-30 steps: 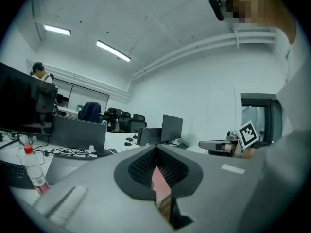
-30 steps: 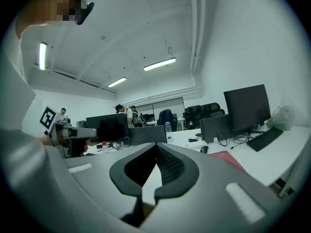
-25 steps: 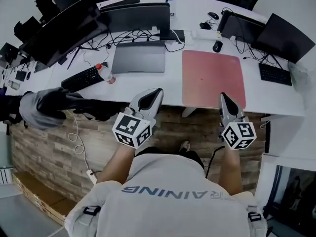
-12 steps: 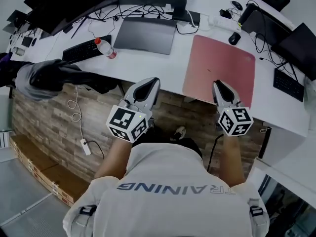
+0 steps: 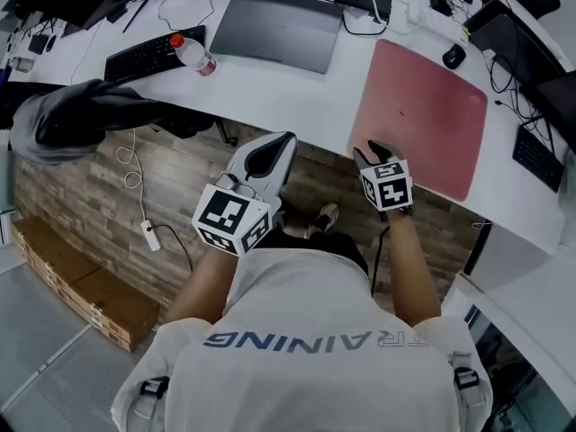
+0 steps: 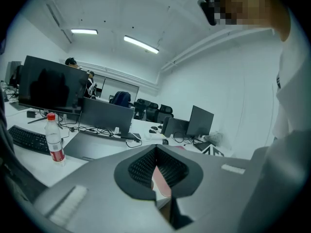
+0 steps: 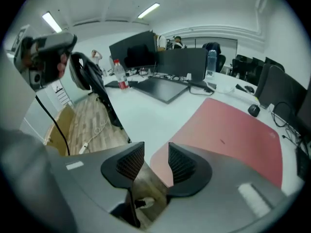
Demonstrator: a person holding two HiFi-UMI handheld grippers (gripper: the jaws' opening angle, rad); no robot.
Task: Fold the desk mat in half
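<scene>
While your right fingers (image 7: 181, 165) open: mat (image 7: 228, 130) corner between them, ungripped, at the counter (image 5: 288, 93) near edge.
Left fingers (image 6: 146, 168): closed, empty.

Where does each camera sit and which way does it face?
Head view: on the head, looking steeply down on desk mat, left gripper, right gripper; torso and forearms show.
Left gripper view: rides that gripper, faces across the desk past shut jaws.
Right gripper view: faces the mat's near corner between opening jaws, nothing pinched.
All share the mat.
</scene>
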